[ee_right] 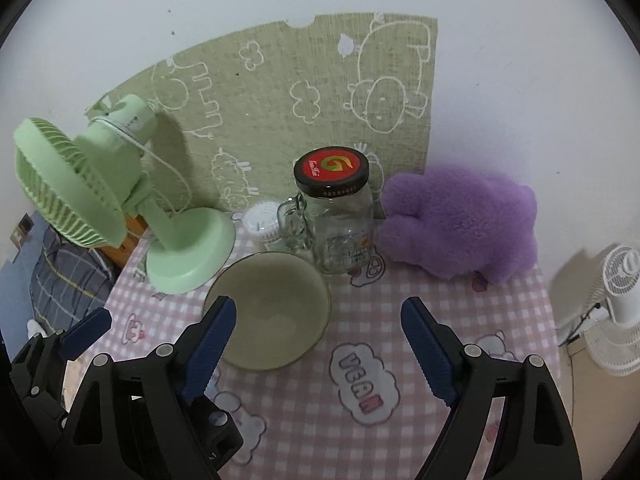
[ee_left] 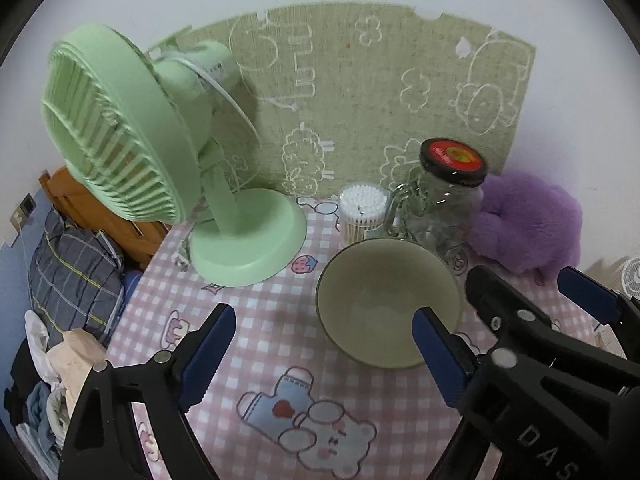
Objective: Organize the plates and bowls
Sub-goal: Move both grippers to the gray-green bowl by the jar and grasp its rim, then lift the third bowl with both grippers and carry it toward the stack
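My left gripper (ee_left: 324, 344) and right gripper (ee_right: 316, 336) hover spread and empty over the green bowl (ee_right: 267, 312) on the checked surface (ee_right: 400, 320), beside the fan (ee_left: 120, 160).

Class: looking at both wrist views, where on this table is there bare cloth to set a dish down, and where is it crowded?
Free: the checked tablecloth right of the bowl, in front of the purple plush toy; also the near cloth between the green fan and bowl. Crowded: the back edge, where fan base, cotton swab tub and glass jar stand close together just behind the bowl.
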`<action>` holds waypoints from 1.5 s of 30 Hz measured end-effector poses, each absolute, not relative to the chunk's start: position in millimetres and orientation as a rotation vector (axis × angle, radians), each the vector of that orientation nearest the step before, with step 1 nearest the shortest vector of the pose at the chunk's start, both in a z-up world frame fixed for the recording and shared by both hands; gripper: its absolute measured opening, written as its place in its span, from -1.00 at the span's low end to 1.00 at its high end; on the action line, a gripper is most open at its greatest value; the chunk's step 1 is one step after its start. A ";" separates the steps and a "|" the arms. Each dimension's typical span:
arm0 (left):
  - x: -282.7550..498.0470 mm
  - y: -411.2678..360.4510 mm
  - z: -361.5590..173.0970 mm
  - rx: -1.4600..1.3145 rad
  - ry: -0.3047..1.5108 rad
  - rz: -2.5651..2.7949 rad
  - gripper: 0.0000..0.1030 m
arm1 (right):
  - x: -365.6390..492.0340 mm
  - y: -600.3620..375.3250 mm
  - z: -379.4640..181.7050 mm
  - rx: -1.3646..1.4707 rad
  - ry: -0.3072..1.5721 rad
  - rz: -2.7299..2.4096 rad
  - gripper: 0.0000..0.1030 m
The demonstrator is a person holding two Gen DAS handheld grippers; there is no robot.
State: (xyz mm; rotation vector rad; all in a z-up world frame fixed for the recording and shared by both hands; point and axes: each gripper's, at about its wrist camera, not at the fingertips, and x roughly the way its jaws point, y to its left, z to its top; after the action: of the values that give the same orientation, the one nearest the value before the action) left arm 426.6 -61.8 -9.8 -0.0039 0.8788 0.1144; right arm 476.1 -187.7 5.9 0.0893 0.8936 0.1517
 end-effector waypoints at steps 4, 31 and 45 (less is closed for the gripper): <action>443.8 -59.5 -26.5 -0.016 0.902 0.127 0.63 | 493.1 -188.0 -14.2 0.109 0.908 0.143 0.51; 483.9 -63.9 -89.1 -0.017 1.004 0.149 -0.54 | 545.5 -176.8 -88.6 0.124 1.014 0.160 -0.72; 476.1 -63.3 -88.5 -0.013 1.036 0.170 -0.70 | 538.5 -174.1 -85.3 0.099 1.025 0.144 -0.72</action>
State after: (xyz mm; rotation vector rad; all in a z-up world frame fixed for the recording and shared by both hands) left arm 476.1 -63.3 -88.5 -0.0128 1.0363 0.1701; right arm 538.5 -174.1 -85.3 0.0995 1.0245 0.1445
